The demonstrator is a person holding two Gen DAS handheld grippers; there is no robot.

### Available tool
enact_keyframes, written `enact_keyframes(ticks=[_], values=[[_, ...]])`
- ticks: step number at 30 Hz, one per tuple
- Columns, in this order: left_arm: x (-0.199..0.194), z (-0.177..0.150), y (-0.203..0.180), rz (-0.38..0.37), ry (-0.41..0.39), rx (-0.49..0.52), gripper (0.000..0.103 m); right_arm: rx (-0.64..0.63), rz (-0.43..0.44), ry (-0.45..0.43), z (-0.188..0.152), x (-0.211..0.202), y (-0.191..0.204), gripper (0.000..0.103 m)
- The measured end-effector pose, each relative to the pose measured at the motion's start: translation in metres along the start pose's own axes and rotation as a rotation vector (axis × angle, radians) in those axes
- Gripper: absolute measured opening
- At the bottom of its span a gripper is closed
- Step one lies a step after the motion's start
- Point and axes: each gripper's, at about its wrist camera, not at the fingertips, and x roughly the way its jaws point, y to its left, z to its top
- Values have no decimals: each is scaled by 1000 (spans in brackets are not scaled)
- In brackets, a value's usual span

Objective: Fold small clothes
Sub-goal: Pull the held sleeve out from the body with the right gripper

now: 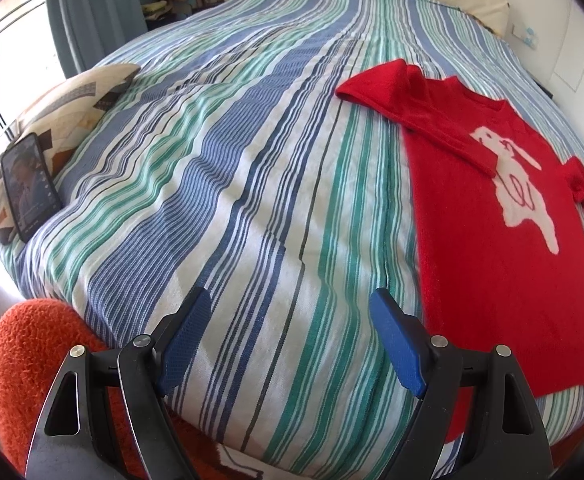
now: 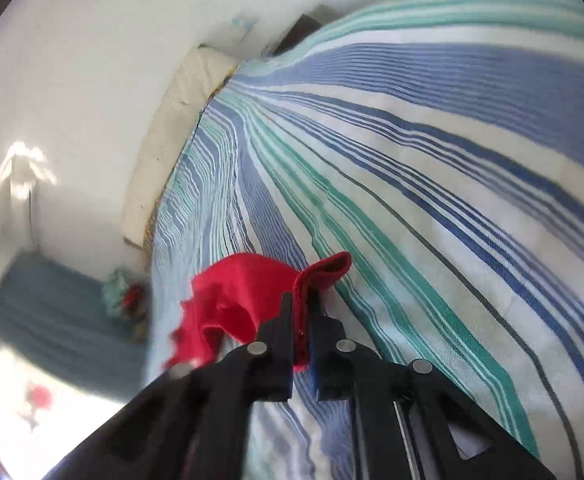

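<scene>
on the striped bedspread (image 1: 251, 184), toward three o'clock in the left wrist view, lies a red knit sweater (image 1: 504, 280) with a white rabbit motif (image 1: 520, 184) on its chest. it lies chest up, hem toward the camera, the sleeve at eleven o'clock already crossed over the chest and the other sleeve trailing at three o'clock. the left gripper (image 1: 292, 340) hovers over bare bedspread beside the hem, jaws spread wide with nothing between them. the right gripper (image 2: 300, 320) has its jaws pressed together on a fold of red fabric (image 2: 251, 292), probably that trailing sleeve's cuff, though the view is blurred. the knit looks soft, light and limp, likely to sag and stretch where lifted. take it by doubled edges such as cuff, shoulder seam or hem corner. a phone (image 1: 29, 184) leans on a pillow (image 1: 71, 108) at nine o'clock.
</scene>
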Motion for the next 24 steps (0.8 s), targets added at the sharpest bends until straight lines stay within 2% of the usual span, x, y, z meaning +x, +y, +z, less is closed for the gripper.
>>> enact_keyframes(ticks=[2,4,5,7,9,10,12,13,16,17,18,19,20,21,22,23,24], values=[[5,1,-1,-1,16,-5,83,-262,-144,58,-11,0,37,6],[8,1,-3,4,27,0,83,-410,-221,81,-20,1,59,5],[6,0,-4,8,23,7,83,-452,-253,58,-20,-3,66,5],[2,-1,-5,10,7,15,83,-487,-330,-74,-12,-22,72,5],[1,-1,-5,10,0,19,83,-465,-450,-197,-1,-38,62,5],[2,0,-5,10,4,20,83,-418,-459,-191,4,-36,51,5],[4,0,-5,12,14,20,83,-341,-467,-78,4,-19,28,5],[5,0,-5,13,16,18,83,-339,-481,-47,0,-12,21,5],[3,0,-3,9,9,13,83,-247,-430,0,-3,-9,3,9],[3,1,-3,8,9,11,83,-197,-395,3,-1,-12,-4,23],[4,1,-3,9,11,11,83,-143,-363,4,-1,-15,-12,44],[5,1,-3,10,14,11,83,-92,-337,-6,-1,-20,-21,51],[6,1,-3,12,17,13,83,-41,-309,-17,1,-24,-29,53],[6,0,-4,13,18,15,83,9,-277,-11,3,-26,-38,46],[5,0,-5,14,17,18,83,48,-263,-7,3,-28,-46,31],[5,0,-5,14,15,20,83,70,-270,3,4,-27,-52,7],[4,0,-5,14,13,22,83,75,-271,18,4,-26,-56,7]])
